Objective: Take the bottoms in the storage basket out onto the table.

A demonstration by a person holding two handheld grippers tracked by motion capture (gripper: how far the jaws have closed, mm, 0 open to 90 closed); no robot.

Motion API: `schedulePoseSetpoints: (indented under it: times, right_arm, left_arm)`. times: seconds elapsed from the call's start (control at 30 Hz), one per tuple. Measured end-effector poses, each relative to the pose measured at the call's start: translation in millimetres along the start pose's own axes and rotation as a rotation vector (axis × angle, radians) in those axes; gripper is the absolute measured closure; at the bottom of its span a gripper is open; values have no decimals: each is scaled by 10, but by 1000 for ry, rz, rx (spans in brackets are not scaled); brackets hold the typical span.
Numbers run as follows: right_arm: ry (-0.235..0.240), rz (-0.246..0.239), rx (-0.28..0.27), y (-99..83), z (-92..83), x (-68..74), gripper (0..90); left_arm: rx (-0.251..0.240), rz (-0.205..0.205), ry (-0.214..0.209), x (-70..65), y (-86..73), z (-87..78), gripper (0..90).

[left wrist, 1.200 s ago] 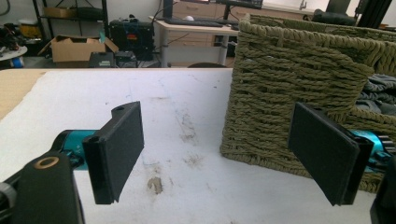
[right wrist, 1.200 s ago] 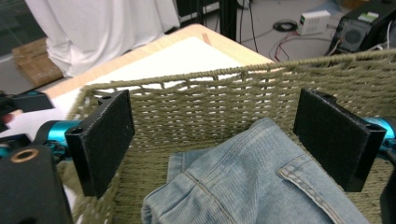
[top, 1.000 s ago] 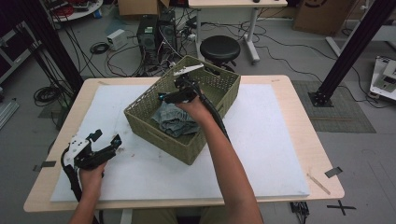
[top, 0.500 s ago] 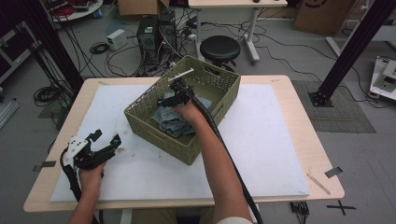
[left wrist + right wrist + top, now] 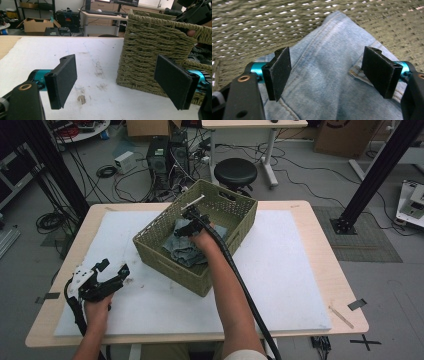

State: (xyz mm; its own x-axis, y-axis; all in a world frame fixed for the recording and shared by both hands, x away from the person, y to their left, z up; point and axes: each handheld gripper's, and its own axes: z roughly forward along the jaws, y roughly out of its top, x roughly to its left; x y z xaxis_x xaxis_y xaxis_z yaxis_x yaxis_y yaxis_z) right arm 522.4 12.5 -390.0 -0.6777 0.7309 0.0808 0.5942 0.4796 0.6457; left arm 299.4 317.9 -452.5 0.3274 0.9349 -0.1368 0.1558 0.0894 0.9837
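A woven olive basket (image 5: 165, 255) stands on the white mat with folded blue jeans (image 5: 182, 251) inside. My right gripper (image 5: 186, 227) reaches down into the basket just over the denim. In the right gripper view its jaws straddle a fold of the jeans (image 5: 329, 87); the right gripper (image 5: 327, 68) has just been closing, but its pads (image 5: 279, 72) still stand apart from the cloth. The basket wall (image 5: 262, 20) rises behind. My left gripper (image 5: 112, 270) rests open on the mat at the front left, nothing between its fingers (image 5: 117, 80), facing the basket side (image 5: 150, 50).
The white mat (image 5: 280, 270) covers most of the wooden table. A black cable (image 5: 245, 295) trails from the right gripper along the forearm. Behind the table stand a black stool (image 5: 235, 170), computer cases and floor cables.
My right gripper has sunk lower into the basket toward the jeans and its jaws have narrowed a little. The left hand has kept still.
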Motion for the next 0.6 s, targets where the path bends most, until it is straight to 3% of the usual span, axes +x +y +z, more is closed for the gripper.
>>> schedulePoseSetpoints:
  times: [0.13, 0.2, 0.23, 0.3, 0.33, 0.43, 0.47, 0.5, 0.6]
  right_arm:
    - [-10, -4, 5, 0, -3, -7, 314]
    - [-28, -40, 32, 4, 4, -6, 406]
    - [-28, -40, 32, 4, 4, -6, 406]
    - [-41, -68, 48, 26, 0, -5, 496]
    - [1, -81, 65, 31, 13, -18, 630]
    - [-1, -92, 92, 33, 41, -1, 699]
    - [1, -79, 106, 37, 37, 3, 845]
    - [-7, -75, 113, 36, 32, 3, 885]
    - [20, -38, 121, 30, 14, -15, 893]
  left_arm:
    - [1, 1, -1, 0, 1, -1, 189]
    - [1, 0, 1, 0, 0, -1, 189]
    - [0, -1, 3, -1, 0, 1, 189]
    - [3, -2, 5, -1, 1, 3, 190]
    - [3, -3, 5, -1, 1, 4, 189]
    - [7, -4, 8, 2, 3, 6, 189]
    - [10, -4, 11, 1, 4, 6, 189]
    - [7, -6, 12, -1, 3, 10, 189]
    - [8, -5, 12, 3, 3, 8, 190]
